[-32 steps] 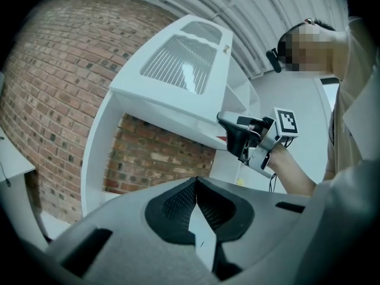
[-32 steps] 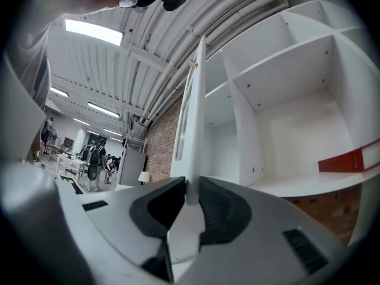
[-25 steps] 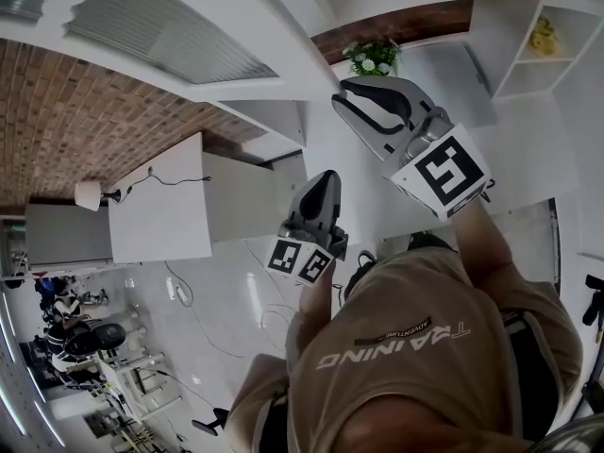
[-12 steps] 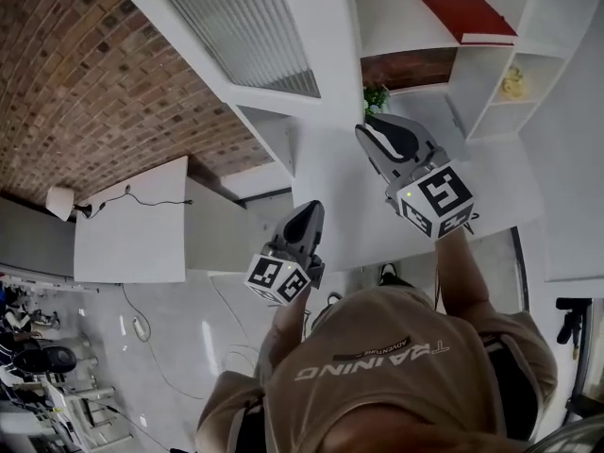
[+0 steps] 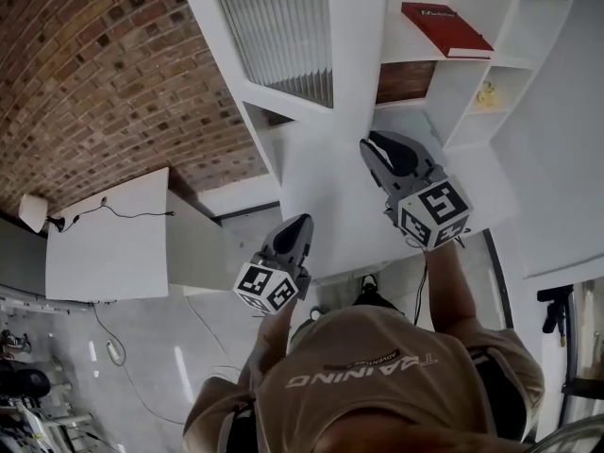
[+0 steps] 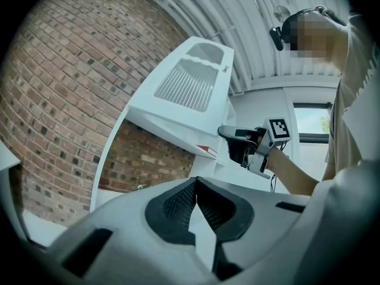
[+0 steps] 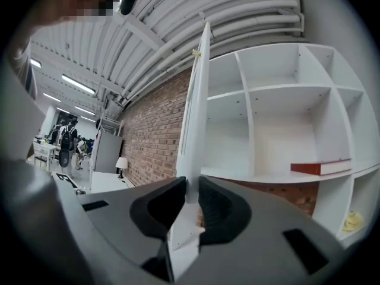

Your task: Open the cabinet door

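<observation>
**Head view:** The cabinet door (image 5: 326, 177), fitted with a ribbed glass pane (image 5: 278, 26), is shown swung out from the white shelf unit (image 5: 510, 26). Its free edge is gripped by the right claw (image 5: 376, 151), seemingly so the door can be drawn wider. The left claw (image 5: 300, 225) is held lower, near the door's bottom edge, apparently idle.

**Left gripper view:** The left claw (image 6: 196, 186) is seen closed at the tips with nothing between them. The door (image 6: 190, 88) and the right claw (image 6: 233, 141) are framed beyond.

**Right gripper view:** The door (image 7: 195, 129) is seen edge-on, clamped in the right claw (image 7: 191, 198). Open compartments are exposed behind it, with a red book (image 7: 320, 168) on one shelf.
</observation>
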